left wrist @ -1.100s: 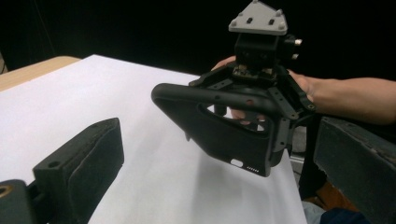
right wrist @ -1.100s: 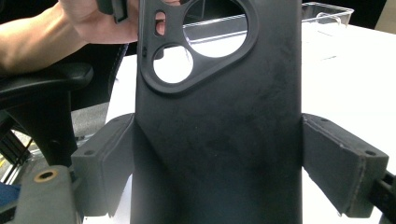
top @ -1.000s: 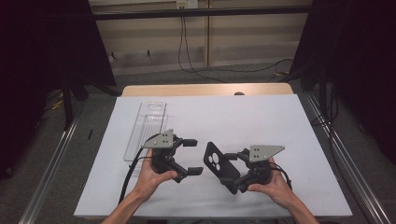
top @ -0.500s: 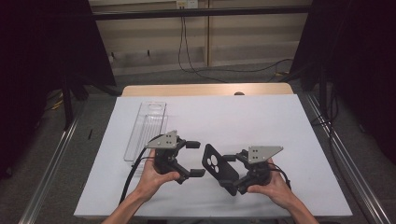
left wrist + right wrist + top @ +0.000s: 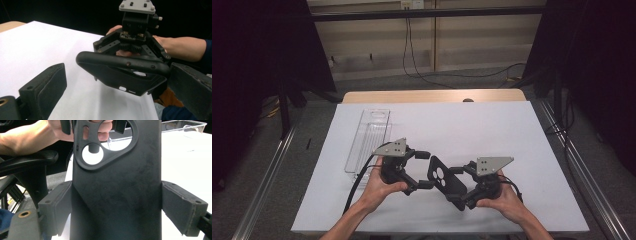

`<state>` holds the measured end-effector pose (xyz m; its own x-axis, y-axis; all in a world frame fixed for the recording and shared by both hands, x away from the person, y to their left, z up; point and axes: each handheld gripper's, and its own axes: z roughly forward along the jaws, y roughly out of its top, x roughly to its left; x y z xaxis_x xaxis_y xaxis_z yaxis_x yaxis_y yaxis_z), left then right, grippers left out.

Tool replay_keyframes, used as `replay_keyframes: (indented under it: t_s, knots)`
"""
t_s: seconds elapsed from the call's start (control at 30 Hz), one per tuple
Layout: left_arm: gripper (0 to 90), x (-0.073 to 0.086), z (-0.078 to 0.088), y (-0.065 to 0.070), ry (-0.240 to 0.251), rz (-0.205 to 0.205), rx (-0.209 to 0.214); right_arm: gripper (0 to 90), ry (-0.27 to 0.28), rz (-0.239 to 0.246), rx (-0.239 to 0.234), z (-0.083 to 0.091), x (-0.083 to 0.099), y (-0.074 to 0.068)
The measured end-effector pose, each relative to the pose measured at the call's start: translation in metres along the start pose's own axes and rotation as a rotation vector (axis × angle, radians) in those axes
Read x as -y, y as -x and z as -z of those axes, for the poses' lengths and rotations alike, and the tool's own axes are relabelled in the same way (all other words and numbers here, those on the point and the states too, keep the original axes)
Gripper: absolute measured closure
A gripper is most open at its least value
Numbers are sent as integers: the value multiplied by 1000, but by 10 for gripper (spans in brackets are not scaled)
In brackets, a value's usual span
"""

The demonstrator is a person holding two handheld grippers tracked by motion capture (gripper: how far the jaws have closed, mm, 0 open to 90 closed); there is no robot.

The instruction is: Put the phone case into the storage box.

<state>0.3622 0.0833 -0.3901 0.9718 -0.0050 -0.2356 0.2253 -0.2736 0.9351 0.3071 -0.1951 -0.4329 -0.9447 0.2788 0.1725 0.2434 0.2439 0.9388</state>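
Black phone case sits above the white counter, held up in the right tongs near the front edge, between the person's two hands. In the right gripper view the case fills the space between the two padded jaws, which press against its long sides, so these tongs are clamped on it. Its camera cutout, a rounded opening with a small slot beside it, is at the far end, away from the right hand.

The left tongs point toward the case from the person's left. Their jaws are spread wide: in the high view one jaw lies just behind the case's far end and the other just in front of it. In the left gripper view the case hangs tilted in the gap between the two pads, which stand clear of it on either side, gripping nothing. Its port cutouts show along the lower edge there, and behind it are the right tongs and the hand that holds them.

The left hand grips its tool from below, with a black cable trailing back over the counter's front edge. A clear plastic tray lies flat on the counter beyond the left hand, well apart from the case.
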Motion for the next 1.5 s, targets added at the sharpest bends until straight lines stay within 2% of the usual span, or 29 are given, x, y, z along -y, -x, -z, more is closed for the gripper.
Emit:
replay_keyframes:
  t_s: [0.13, 0.3, 0.57, 0.73, 1.13, 1.5]
  knots:
    - [23, -1, -2, -1, -5, 3, 5, 144, -5, 2, -1, 0, 0, 0]
    - [23, 1, -4, -1, -37, 1, 11, 144, -2, -2, -4, 0, 0, 0]
    - [29, 1, -4, -3, -58, -8, -2, 144, -6, -3, -11, -1, 0, 0]
    - [30, 2, -5, -3, -55, -11, 6, 144, -6, -5, -16, -2, 0, 0]
    - [59, -2, -6, -1, -56, -45, 66, 146, 3, -26, -73, -2, 0, 0]
    - [95, -4, -6, 0, -45, -58, 95, 146, 10, -41, -102, -2, 1, 0]
